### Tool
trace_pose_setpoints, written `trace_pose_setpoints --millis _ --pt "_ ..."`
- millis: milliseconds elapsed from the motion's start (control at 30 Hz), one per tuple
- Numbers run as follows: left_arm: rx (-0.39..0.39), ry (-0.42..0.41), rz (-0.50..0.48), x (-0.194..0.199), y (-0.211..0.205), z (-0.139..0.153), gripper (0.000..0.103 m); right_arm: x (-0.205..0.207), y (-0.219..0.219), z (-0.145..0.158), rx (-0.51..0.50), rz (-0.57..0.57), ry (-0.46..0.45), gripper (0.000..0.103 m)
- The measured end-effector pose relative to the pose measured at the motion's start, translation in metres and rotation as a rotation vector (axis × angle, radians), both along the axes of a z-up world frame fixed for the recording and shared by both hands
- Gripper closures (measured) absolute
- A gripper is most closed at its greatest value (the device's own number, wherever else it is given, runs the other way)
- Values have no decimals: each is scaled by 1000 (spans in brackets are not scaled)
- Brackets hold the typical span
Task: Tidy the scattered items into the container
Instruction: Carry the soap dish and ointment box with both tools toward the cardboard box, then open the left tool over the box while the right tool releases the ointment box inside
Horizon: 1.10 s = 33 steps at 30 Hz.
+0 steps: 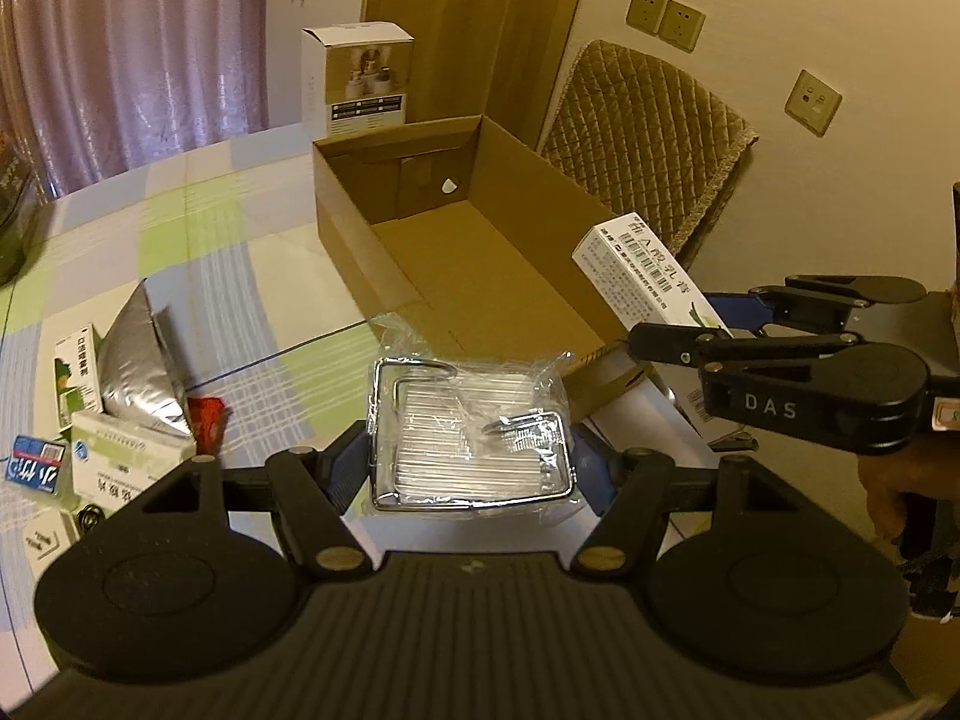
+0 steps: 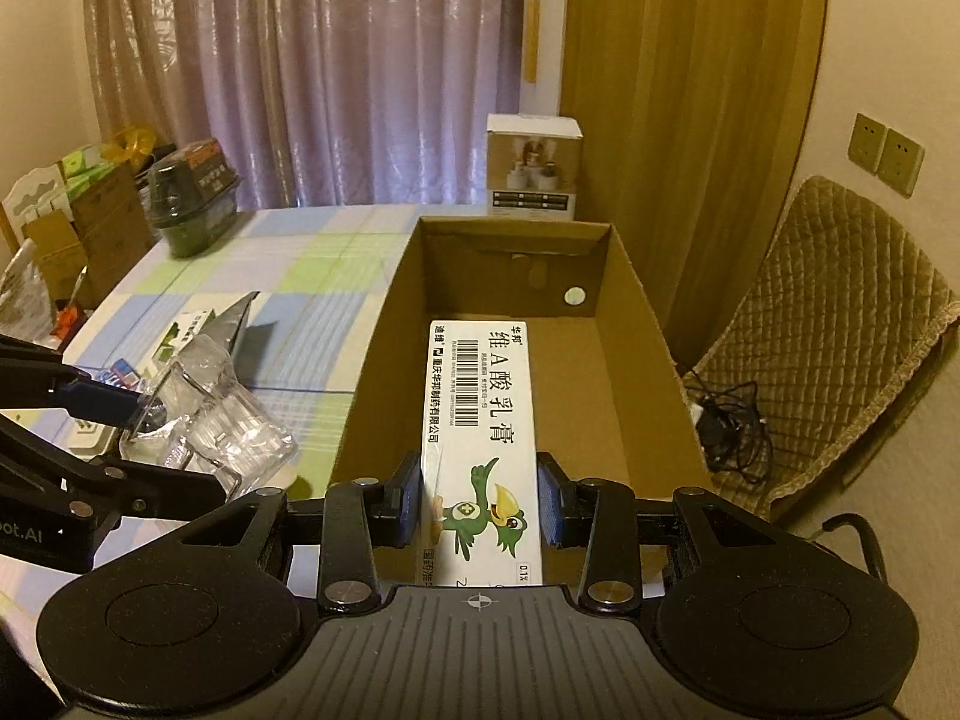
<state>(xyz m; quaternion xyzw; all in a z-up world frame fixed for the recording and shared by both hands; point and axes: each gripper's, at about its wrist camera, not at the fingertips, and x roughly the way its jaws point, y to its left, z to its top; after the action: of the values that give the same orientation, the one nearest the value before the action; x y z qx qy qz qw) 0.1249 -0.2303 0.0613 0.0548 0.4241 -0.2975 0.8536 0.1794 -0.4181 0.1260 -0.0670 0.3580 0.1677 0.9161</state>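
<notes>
Both tongs are loaded: my right gripper [image 2: 480, 498] clamps the white ointment carton [image 2: 480, 420] over the near end of the cardboard box [image 2: 648, 324]; my left gripper [image 1: 471, 468] pinches the plastic-wrapped chrome rack [image 1: 471, 438] left of it. I judge the carton light but crushable, the wrap slippery

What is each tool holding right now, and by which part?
Left tool grips the plastic-wrapped wire rack by its two side edges. Right tool clamps the white ointment box by its long sides, near its near end.
</notes>
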Motion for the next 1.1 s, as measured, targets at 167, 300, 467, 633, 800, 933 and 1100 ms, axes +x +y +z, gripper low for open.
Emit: trace_pose_setpoints --millis 167,300,467,633,800,933,1100 --pt "0 -1 -12 8 -7 -1 38 7 -3 -2 2 -5 3 62" --pt "-9 -2 -19 15 -12 1 38 16 -9 -1 5 -21 3 62" --pt "-29 -11 -29 29 -24 8 38 34 -21 2 -3 -44 -8 62" --pt "-66 -9 -38 51 -46 11 38 57 -36 2 5 -73 -3 62" --pt "-101 16 -26 72 -65 3 38 78 -44 -1 17 -80 5 62" --pt "-89 23 -21 87 -79 -6 38 88 -48 -8 21 -87 15 62" --pt "-83 37 -20 100 -88 -19 38 96 -52 -16 27 -93 26 62"
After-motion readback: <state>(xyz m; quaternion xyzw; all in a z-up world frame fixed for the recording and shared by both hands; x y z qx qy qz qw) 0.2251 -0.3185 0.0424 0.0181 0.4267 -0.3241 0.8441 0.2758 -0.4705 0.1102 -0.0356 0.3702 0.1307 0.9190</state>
